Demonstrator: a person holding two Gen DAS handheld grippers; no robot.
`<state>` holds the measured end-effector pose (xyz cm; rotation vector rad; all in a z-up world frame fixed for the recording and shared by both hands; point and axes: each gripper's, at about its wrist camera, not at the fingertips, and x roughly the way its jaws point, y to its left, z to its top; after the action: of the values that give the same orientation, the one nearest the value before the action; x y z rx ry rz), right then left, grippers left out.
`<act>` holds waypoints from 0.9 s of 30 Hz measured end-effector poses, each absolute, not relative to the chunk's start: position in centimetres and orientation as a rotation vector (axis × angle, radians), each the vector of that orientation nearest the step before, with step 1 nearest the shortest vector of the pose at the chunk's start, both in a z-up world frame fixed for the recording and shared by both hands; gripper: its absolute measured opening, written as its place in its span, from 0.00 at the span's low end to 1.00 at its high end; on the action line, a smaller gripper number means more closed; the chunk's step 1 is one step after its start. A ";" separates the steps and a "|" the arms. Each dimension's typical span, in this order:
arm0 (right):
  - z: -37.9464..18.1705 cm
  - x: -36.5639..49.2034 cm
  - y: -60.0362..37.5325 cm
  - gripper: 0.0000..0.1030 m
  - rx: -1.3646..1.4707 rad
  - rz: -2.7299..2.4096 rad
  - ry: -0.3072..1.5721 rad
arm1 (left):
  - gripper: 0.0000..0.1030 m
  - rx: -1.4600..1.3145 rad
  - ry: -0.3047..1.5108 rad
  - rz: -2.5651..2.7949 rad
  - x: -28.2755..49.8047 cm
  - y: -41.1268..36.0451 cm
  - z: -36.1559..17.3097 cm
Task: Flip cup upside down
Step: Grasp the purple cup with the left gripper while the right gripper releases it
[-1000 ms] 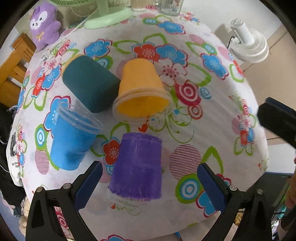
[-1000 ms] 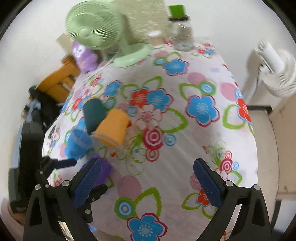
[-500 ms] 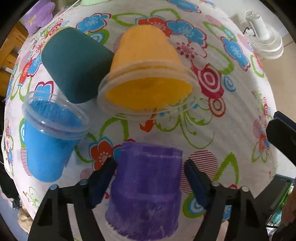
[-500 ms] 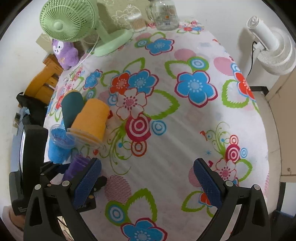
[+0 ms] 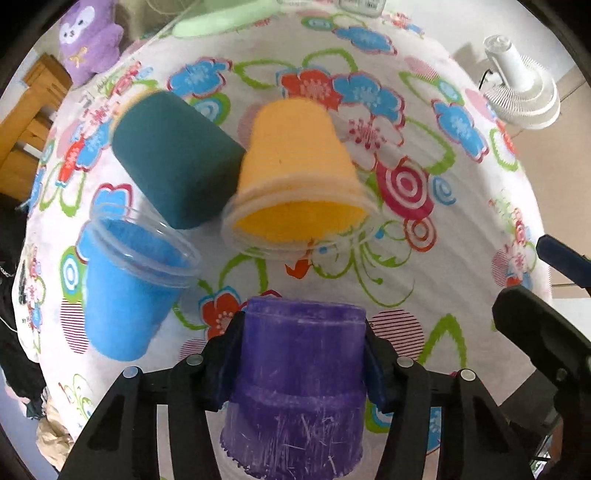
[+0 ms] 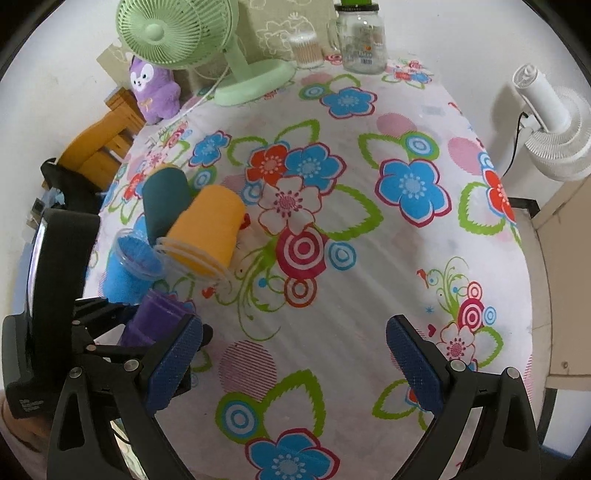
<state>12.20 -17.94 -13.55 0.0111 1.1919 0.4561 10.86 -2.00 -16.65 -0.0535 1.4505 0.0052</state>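
Note:
My left gripper (image 5: 301, 354) is shut on a purple cup (image 5: 299, 384), its blue pads pressing both sides; the cup stands base up, wide rim toward the camera. The purple cup also shows in the right wrist view (image 6: 155, 321), held by the left gripper at the table's left edge. An orange cup (image 5: 299, 177) lies tilted, mouth toward me, leaning on a dark teal cup (image 5: 173, 162). A blue cup (image 5: 125, 288) stands upright at the left. My right gripper (image 6: 295, 362) is open and empty above the flowered tablecloth (image 6: 369, 240).
A green fan (image 6: 177, 33), a purple plush toy (image 6: 153, 92), a glass jar (image 6: 364, 40) and a small container (image 6: 304, 50) stand at the table's far end. A white fan (image 6: 550, 122) stands off the table's right edge. A wooden chair (image 6: 99, 144) is at the left.
My left gripper moved in around the purple cup and shut on it. The right gripper drifted a little and stayed open.

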 end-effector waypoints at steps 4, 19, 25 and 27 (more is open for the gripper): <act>-12.1 11.7 -18.1 0.98 0.001 0.446 1.167 | 0.56 -0.062 1.390 -0.001 10.4 -2.0 -14.0; -6.1 10.1 -18.6 0.98 -0.022 0.390 1.038 | 0.56 -0.111 1.147 -0.018 7.1 -0.8 -7.8; -4.6 9.4 -19.1 0.98 0.000 0.372 0.997 | 0.56 -0.122 1.053 0.000 6.2 -0.6 -5.6; -4.6 9.1 -19.0 0.98 0.003 0.371 0.987 | 0.56 -0.127 1.034 0.010 5.9 -0.6 -5.4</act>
<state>9.13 -18.99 -4.62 0.0030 0.9866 0.3713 5.91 -0.56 -5.40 -0.1271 1.0336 0.0101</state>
